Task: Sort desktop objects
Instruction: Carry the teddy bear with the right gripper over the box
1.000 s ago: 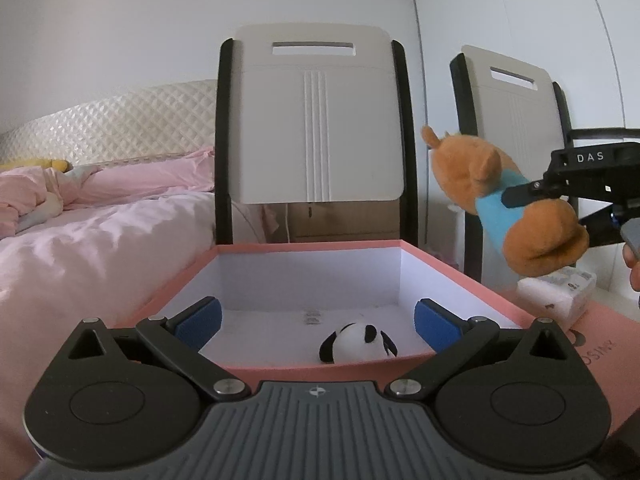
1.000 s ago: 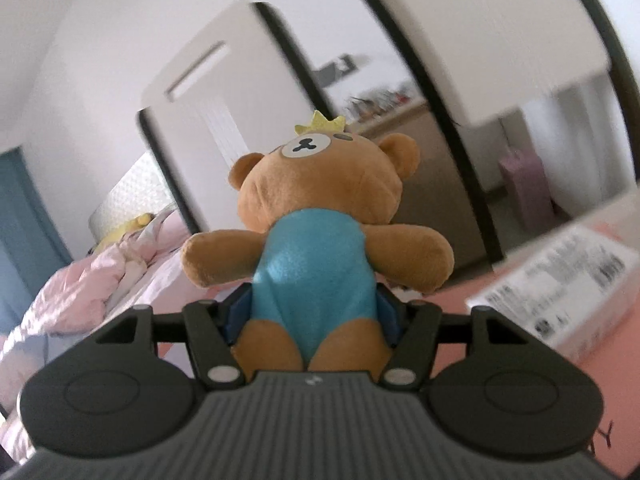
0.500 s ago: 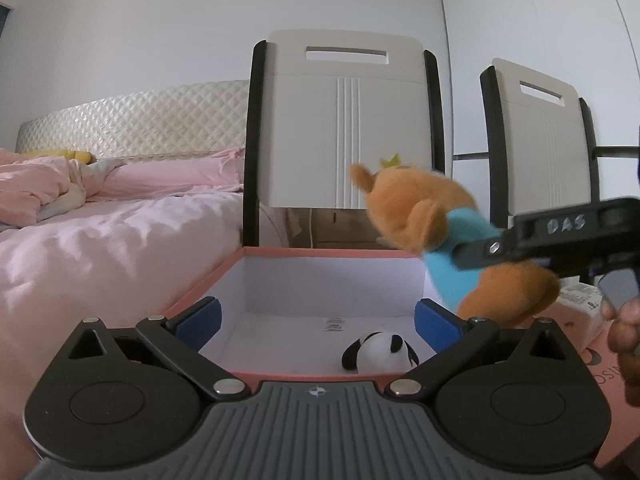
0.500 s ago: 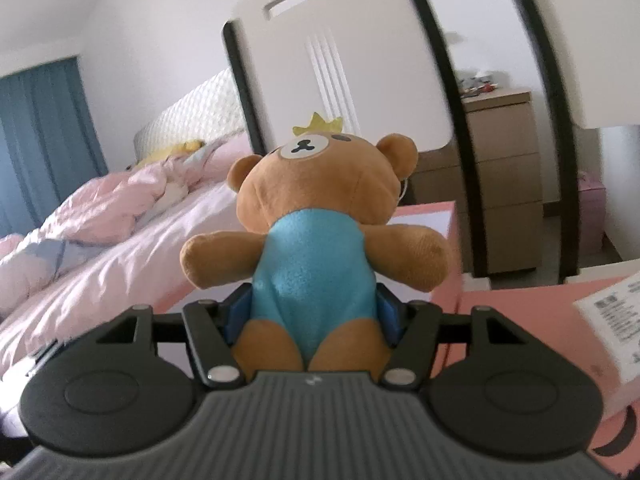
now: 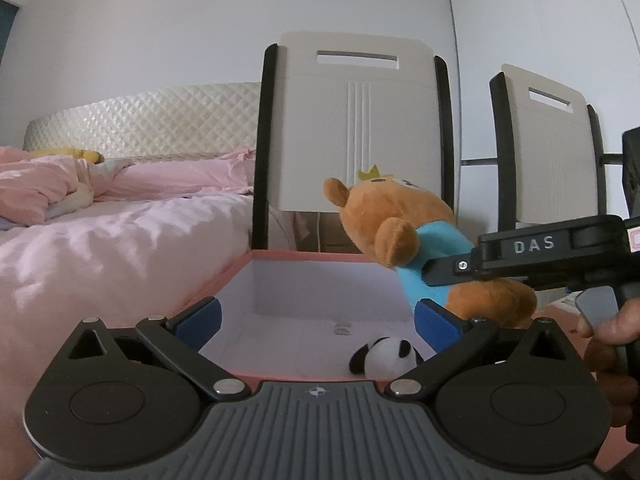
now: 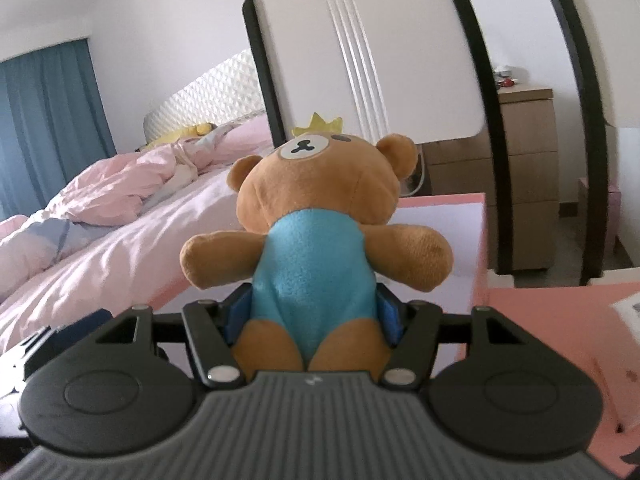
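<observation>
While the right hand-held gripper (image 6: 310, 312) clamps its waist, the bear (image 6: 316, 216) points head-forward

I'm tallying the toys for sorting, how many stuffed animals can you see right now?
2. The brown bear is clamped at its waist in the right gripper above the pink box. The small panda lies inside the box. Others may be hidden.

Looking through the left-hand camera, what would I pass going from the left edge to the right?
Pink bed → near chair → brown teddy bear → far chair → right tongs gripping the bear's blue middle, their black body reaching to the right edge.
</observation>
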### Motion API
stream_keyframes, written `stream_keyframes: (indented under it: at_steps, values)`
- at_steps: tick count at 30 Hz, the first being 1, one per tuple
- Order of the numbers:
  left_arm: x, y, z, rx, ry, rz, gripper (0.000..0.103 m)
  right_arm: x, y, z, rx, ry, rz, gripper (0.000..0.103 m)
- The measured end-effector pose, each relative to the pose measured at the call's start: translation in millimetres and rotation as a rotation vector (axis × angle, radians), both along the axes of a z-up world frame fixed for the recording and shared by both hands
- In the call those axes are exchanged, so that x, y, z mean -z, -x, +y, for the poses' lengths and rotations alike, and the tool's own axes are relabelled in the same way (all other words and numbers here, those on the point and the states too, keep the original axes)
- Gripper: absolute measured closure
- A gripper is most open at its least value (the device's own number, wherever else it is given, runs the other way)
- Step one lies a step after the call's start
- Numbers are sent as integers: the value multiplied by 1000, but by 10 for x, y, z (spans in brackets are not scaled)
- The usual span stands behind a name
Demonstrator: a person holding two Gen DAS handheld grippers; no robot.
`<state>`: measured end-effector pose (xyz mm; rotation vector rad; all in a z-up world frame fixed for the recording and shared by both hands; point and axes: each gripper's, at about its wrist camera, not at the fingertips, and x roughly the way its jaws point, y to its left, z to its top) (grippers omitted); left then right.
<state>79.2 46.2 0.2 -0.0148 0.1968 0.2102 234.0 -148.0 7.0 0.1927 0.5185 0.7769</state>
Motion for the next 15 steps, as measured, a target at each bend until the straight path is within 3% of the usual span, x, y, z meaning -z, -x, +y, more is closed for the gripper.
stream_keyframes:
  at_steps: [5,15]
  values:
    - [-33,-40,49,-102,-92,36,0,7,-8,217,-14,-12,4,39]
    - [-82,27,195,-136,-85,15,0,86,-5,657,-17,1,26,38]
